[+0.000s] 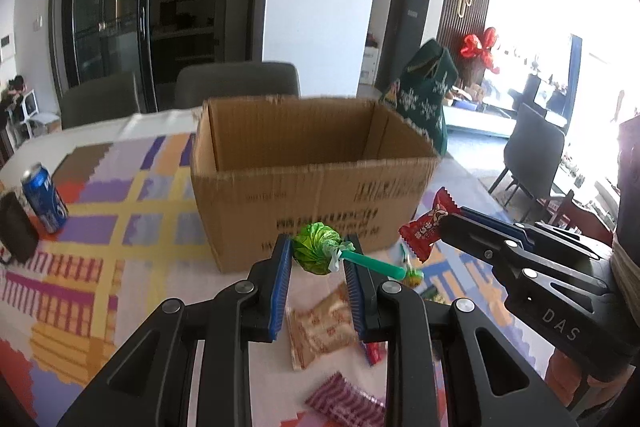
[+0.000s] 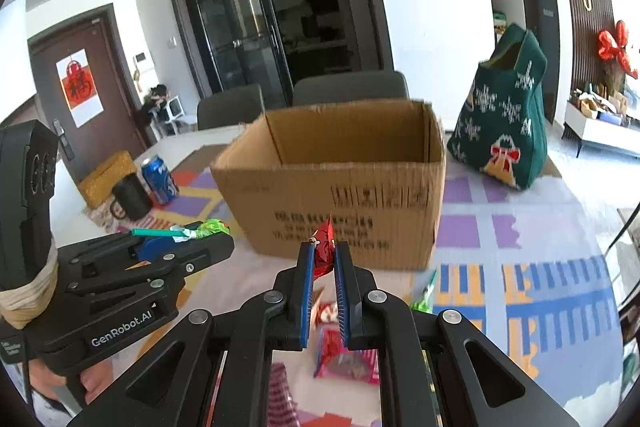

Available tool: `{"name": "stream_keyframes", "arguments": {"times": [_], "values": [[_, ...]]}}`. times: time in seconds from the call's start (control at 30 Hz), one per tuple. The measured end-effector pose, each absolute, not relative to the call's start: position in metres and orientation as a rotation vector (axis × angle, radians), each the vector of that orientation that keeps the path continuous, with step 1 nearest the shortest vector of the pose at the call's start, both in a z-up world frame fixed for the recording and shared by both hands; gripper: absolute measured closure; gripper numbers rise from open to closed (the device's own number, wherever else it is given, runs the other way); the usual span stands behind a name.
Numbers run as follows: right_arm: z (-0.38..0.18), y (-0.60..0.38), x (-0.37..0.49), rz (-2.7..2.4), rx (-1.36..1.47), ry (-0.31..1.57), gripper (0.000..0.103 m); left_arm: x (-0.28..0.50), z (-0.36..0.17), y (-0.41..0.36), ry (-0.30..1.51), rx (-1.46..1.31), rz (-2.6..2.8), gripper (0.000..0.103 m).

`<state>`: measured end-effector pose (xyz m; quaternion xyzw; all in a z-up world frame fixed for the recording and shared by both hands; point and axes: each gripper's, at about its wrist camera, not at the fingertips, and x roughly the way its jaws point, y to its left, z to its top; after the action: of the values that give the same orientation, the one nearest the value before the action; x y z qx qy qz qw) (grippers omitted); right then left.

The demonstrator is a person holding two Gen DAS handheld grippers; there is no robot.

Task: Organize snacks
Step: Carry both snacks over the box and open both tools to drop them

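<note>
Left wrist view shows the patchwork-patterned tablecloth (image 1: 100, 227) carrying an open brown cardboard box (image 1: 316, 179) at the far middle, with a blue drink can (image 1: 44, 199) well apart at far left. Near the box's front wall, the left gripper (image 1: 318, 259) is clamped on a green-wrapped lollipop with a teal stick (image 1: 316, 253); to its right the right gripper (image 2: 323, 259) pinches a small red foil snack packet (image 1: 424, 227). Beneath lie an orange-patterned clear snack packet (image 1: 320, 327) and a maroon striped wrapper (image 1: 344, 399)

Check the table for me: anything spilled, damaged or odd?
Nothing spilled. The cardboard box has ragged, torn top edges, and loose snack packets lie scattered in front of it.
</note>
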<state>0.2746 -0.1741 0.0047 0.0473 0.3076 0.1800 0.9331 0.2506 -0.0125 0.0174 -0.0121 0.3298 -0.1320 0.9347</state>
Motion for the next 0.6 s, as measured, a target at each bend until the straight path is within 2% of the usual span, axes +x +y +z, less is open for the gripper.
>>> {"name": "stream_keyframes", "arguments": {"times": [0.6], "values": [[0.061,-0.174,0.306,0.356,0.088,0.476,0.092,0.29,0.066,-0.008,0.564,-0.002,-0.246,0.076]]}}
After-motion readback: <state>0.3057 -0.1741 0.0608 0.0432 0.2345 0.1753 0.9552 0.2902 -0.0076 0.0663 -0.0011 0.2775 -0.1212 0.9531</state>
